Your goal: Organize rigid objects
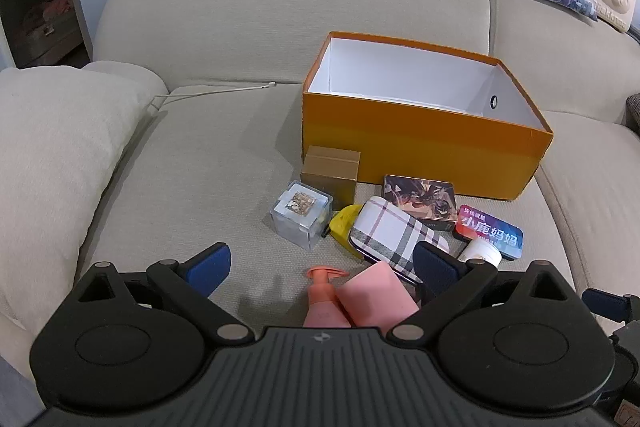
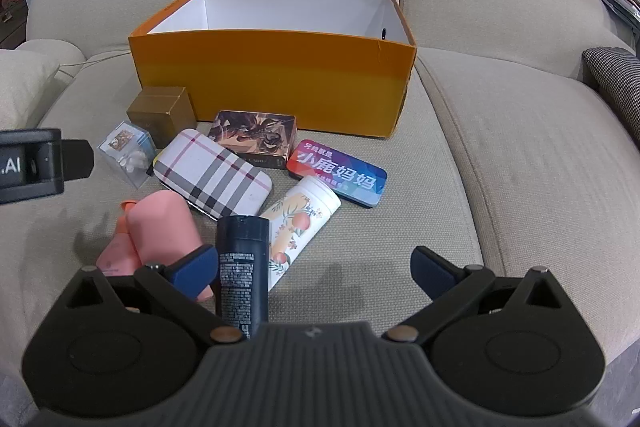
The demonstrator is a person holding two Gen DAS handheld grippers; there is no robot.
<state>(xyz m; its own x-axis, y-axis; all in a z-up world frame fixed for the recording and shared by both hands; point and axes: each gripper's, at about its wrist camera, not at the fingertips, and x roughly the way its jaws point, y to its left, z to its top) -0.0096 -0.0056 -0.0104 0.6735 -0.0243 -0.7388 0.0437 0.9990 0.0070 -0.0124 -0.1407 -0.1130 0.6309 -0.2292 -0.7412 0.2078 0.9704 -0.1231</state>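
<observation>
Left gripper (image 1: 324, 265): fingers spread wide, blue pads (image 1: 210, 269) apart, nothing between them but the things lying below. Under that gap, a pink pump bottle (image 1: 324, 301) on its side, just beside a pink box (image 1: 378, 293). Past the right-hand pad, a plaid case (image 1: 394, 229) tilted over a yellow object (image 1: 344, 225). Left of these, a clear cube (image 1: 300, 213), and behind it a small gold box (image 1: 330, 173) close against the orange shoebox (image 1: 420, 153). Also against the shoebox front, a dark illustrated tin (image 1: 422, 201); to its right a colourful tin with Chinese lettering (image 1: 490, 231), with a white lid (image 1: 480, 255) just in front.

Right gripper (image 2: 314, 265): likewise spread wide, gripping nothing. Within the span, near the left-hand pad (image 2: 196, 269), a dark navy bottle (image 2: 242, 269) lying lengthwise; touching its side, a white floral tube (image 2: 298, 227). Beyond the left-hand pad, the pink box (image 2: 164, 227) and pump bottle (image 2: 116, 247). Farther out, the plaid case (image 2: 214, 173), the illustrated tin (image 2: 256, 137), the lettered tin (image 2: 338, 177), the cube (image 2: 128, 151) and gold box (image 2: 162, 113).

All of it spread on a beige sofa seat (image 2: 500, 167), in front of the shoebox (image 2: 280, 83), open-topped, white inside, nothing visible in it.
</observation>
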